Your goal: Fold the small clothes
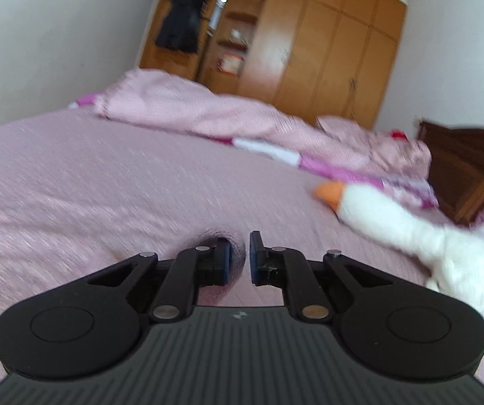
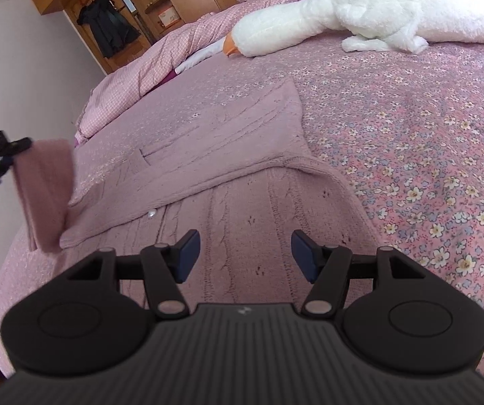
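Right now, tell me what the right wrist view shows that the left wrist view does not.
Only the right wrist view shows the pink knitted cardigan spread flat on the bed, its sleeve lifted in the left tool, and the open right tool above the knit. Only the left wrist view shows the dark wooden headboard and the left tool's pads pinching pink fabric. Both show the white goose plush, the rumpled pink duvet, the wardrobe and the dark hanging garment.

Your left gripper (image 1: pixel 239 257) was pinched nearly closed on cloth. Your right gripper (image 2: pixel 245 255) had its jaws spread wide, gripping nothing.
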`<move>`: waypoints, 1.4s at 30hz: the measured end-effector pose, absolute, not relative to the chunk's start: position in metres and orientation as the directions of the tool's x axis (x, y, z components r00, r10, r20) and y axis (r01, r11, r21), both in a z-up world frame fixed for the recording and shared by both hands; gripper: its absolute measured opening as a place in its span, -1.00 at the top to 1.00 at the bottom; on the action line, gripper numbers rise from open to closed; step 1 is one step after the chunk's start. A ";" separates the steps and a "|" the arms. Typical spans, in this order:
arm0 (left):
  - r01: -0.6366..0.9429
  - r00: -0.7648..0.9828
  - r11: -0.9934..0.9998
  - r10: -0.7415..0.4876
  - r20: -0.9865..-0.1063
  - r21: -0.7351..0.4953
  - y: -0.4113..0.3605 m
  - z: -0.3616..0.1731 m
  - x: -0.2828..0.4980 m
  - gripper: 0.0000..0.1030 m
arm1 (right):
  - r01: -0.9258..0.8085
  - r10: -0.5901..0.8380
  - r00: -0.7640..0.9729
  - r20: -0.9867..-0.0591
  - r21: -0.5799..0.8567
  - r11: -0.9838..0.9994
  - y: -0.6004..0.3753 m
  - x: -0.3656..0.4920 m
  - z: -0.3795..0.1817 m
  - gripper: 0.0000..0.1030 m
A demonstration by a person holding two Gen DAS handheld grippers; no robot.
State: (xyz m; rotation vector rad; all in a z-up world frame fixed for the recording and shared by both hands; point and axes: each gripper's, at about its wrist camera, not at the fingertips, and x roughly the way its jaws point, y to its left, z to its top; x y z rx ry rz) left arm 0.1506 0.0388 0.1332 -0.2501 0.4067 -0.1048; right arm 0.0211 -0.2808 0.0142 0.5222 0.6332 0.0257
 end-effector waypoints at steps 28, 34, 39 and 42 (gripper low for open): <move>0.147 0.735 0.985 -0.166 -0.657 -0.085 0.016 0.068 0.090 -0.32 | 0.057 0.264 0.789 -0.555 0.494 0.867 -0.272 0.031 0.016 -0.25; 0.064 0.728 0.997 -0.069 -0.682 -0.033 0.053 0.067 0.068 -0.37 | -0.057 0.373 0.747 -0.550 0.506 0.861 -0.244 0.062 0.034 -0.25; -0.016 0.715 1.000 0.002 -0.699 -0.013 0.079 0.063 0.063 -0.37 | -0.144 0.437 0.704 -0.560 0.490 0.860 -0.212 0.096 0.046 -0.25; -0.056 0.700 0.998 0.026 -0.713 -0.019 0.092 0.060 0.066 -0.38 | -0.178 0.459 0.685 -0.566 0.482 0.858 -0.193 0.119 0.052 -0.25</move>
